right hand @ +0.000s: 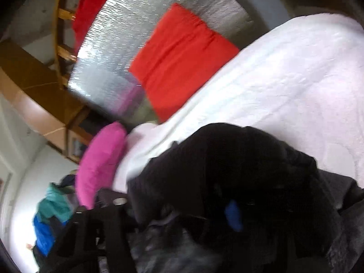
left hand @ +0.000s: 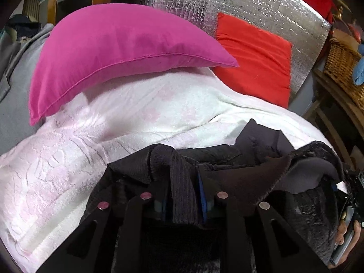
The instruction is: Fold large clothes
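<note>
A large black garment [left hand: 227, 159] with a ribbed hem lies bunched on a white bed cover [left hand: 136, 118]. My left gripper [left hand: 184, 202] is shut on a ribbed band of the garment, which hangs between its fingers. In the blurred, tilted right wrist view the same black garment [right hand: 227, 159] is draped over my right gripper [right hand: 223, 216]. A blue pad [right hand: 233, 215] shows through the cloth. The right fingers are mostly hidden, with cloth bunched around them. The right gripper also shows at the right edge of the left wrist view [left hand: 348, 213].
A magenta pillow [left hand: 113, 52] lies at the head of the bed, a red cushion [left hand: 257, 56] against a silver foil panel [left hand: 250, 2]. A wicker basket [left hand: 343, 68] stands at the right. Wooden furniture [right hand: 45, 79] and a pile of coloured clothes [right hand: 52, 211] are at the left.
</note>
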Available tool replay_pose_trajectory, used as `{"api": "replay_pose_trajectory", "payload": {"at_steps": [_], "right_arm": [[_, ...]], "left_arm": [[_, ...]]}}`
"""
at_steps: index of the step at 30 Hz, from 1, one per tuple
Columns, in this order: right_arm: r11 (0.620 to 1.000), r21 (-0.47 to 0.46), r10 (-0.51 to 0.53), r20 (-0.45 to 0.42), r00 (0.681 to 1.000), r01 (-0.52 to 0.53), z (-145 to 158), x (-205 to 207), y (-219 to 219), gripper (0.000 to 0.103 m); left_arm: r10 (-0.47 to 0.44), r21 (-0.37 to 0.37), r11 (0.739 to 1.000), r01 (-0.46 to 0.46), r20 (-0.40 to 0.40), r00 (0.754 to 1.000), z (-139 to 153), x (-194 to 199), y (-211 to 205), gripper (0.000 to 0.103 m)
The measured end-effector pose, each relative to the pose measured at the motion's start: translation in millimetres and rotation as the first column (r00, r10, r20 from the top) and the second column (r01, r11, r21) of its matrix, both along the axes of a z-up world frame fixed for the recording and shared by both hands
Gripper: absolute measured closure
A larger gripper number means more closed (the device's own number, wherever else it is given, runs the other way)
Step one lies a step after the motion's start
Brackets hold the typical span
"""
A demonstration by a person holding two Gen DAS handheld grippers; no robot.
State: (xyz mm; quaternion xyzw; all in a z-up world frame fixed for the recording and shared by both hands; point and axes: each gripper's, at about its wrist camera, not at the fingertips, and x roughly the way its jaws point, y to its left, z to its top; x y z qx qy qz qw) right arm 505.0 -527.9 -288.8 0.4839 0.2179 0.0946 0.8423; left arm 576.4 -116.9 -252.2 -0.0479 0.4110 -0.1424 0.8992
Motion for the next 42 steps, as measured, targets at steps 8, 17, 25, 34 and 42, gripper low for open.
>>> {"api": "replay_pose_trajectory", "payload": {"at_steps": [8, 17, 25, 34, 42], "right_arm": [[0.985, 0.175, -0.017, 0.121, 0.992, -0.005, -14.4, -33.8, -13.5, 0.026], [0.989, 0.144, -0.033, 0.089, 0.996, 0.02, -10.6, -71.6, -2.3, 0.026], [0.993, 0.089, -0.074, 0.026, 0.997, 0.072, -9.5, -123.0, 15.4, 0.026], [0.981, 0.179, -0.059, -0.073, 0.996, 0.071, 1.4, -188.3, 26.1, 0.017], [0.966, 0.229, -0.068, -0.213, 0.975, 0.117, 0.3, -246.7, 47.9, 0.016]], "left_arm": [[0.07, -0.085, 0.994, -0.064, 0.07, 0.995, 26.3, -23.7, 26.7, 0.037], [0.126, -0.084, 0.989, -0.12, 0.072, 0.989, 39.5, -92.5, 62.0, 0.037], [0.193, -0.141, 0.971, -0.195, -0.034, 0.981, 11.0, -157.2, 88.1, 0.037], [0.169, -0.133, 0.974, -0.184, -0.116, 0.979, -12.7, -174.8, 93.6, 0.033], [0.2, -0.214, 0.947, -0.24, -0.194, 0.96, -23.2, -169.5, 114.3, 0.027]]}}
